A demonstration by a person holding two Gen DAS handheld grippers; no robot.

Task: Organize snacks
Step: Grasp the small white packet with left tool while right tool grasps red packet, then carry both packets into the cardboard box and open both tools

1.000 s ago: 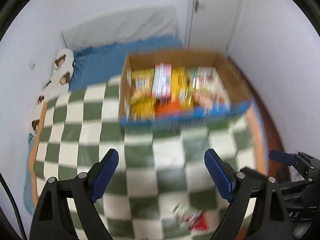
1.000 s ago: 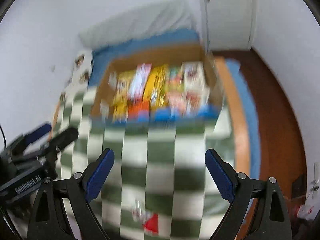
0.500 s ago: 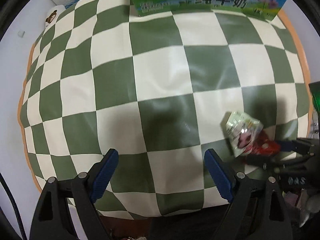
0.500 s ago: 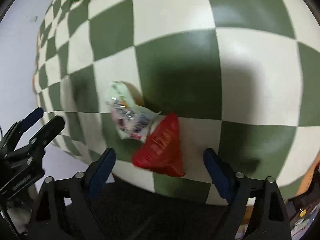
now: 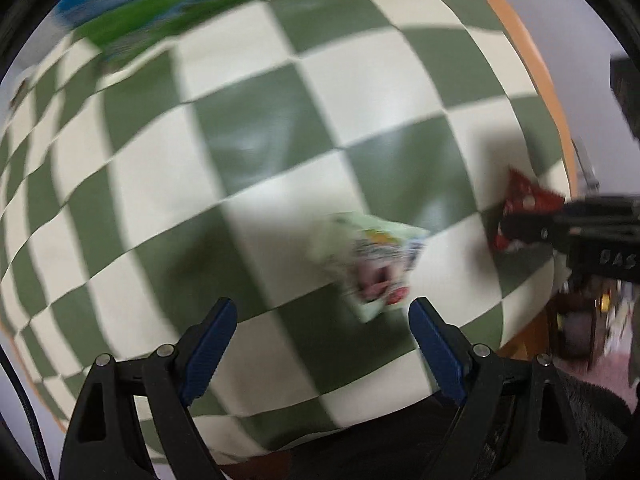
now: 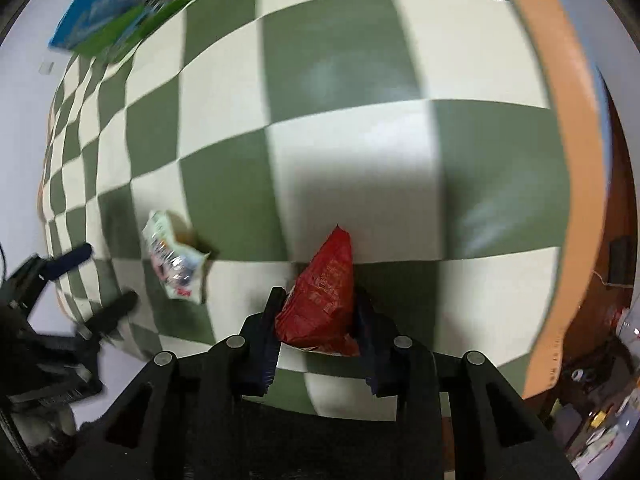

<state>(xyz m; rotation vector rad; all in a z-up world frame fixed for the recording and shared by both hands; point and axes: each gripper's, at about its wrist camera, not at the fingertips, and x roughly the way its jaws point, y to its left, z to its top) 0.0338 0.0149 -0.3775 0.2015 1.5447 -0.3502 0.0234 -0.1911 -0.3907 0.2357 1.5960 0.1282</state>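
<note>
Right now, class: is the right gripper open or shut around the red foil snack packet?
Shut: the right gripper pads press both sides of the red foil snack packet.

Likely a home bedroom, though blur limits certainty: green-and-white checked bedspread (image 6: pixel 352 152) with orange border over a bed, wooden floor (image 6: pixel 618 184) beyond its right edge, plain pale wall (image 6: pixel 24 128) at left.

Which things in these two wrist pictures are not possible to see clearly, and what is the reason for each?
- Pale green packet, left wrist view: motion blur makes its print unreadable.
- Red packet, right wrist view: its lower sides are covered by the right gripper, shut on it.
- Carton, both views: cut off by the top edge and blurred, so its contents are hidden.
</note>
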